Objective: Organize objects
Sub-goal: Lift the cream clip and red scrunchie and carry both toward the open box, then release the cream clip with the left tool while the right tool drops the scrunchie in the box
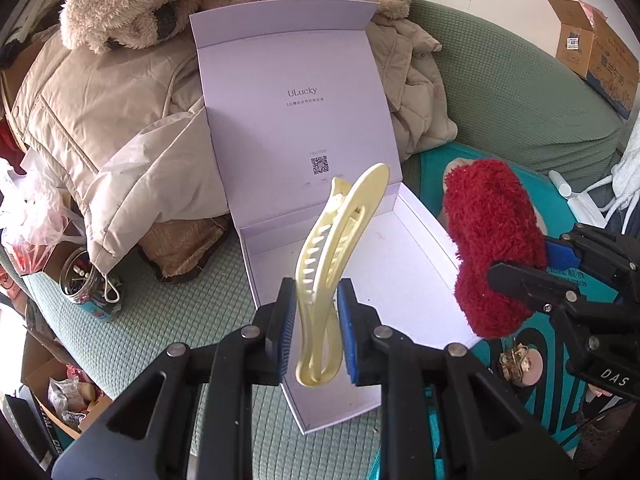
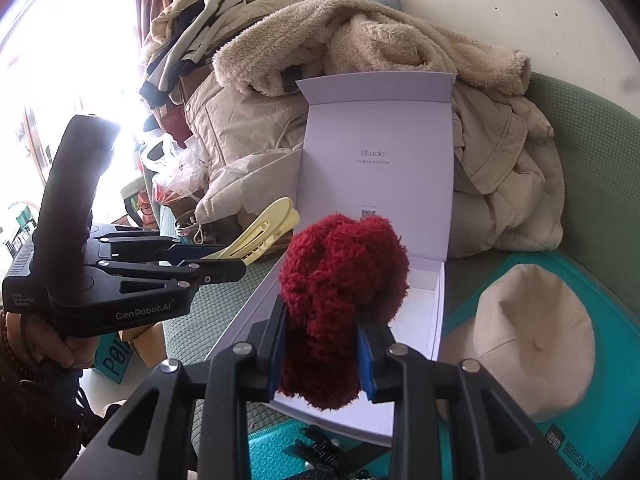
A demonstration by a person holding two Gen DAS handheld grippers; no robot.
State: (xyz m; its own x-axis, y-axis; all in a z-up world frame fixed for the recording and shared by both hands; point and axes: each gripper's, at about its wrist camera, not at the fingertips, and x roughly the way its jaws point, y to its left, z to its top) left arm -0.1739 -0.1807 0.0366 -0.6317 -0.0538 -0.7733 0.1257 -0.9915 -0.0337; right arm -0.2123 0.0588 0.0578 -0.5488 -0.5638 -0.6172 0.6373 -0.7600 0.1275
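My left gripper (image 1: 317,322) is shut on a pale yellow hair clip (image 1: 340,256) and holds it upright over the open white box (image 1: 404,236), whose lid (image 1: 296,112) stands up behind. My right gripper (image 2: 322,344) is shut on a fluffy red scrunchie (image 2: 340,300) and holds it over the same box (image 2: 434,312). In the left wrist view the right gripper (image 1: 532,276) and scrunchie (image 1: 492,248) hover at the box's right edge. In the right wrist view the left gripper (image 2: 216,260) and clip (image 2: 260,232) are at the box's left.
The box lies on a green sofa (image 1: 168,312) against a pile of beige coats (image 1: 120,120). A cream hat (image 2: 532,344) lies on a teal mat (image 2: 600,432) to the right. A tin of small items (image 1: 86,280) and a plastic bag (image 1: 32,220) sit left. A cardboard box (image 1: 596,44) is far right.
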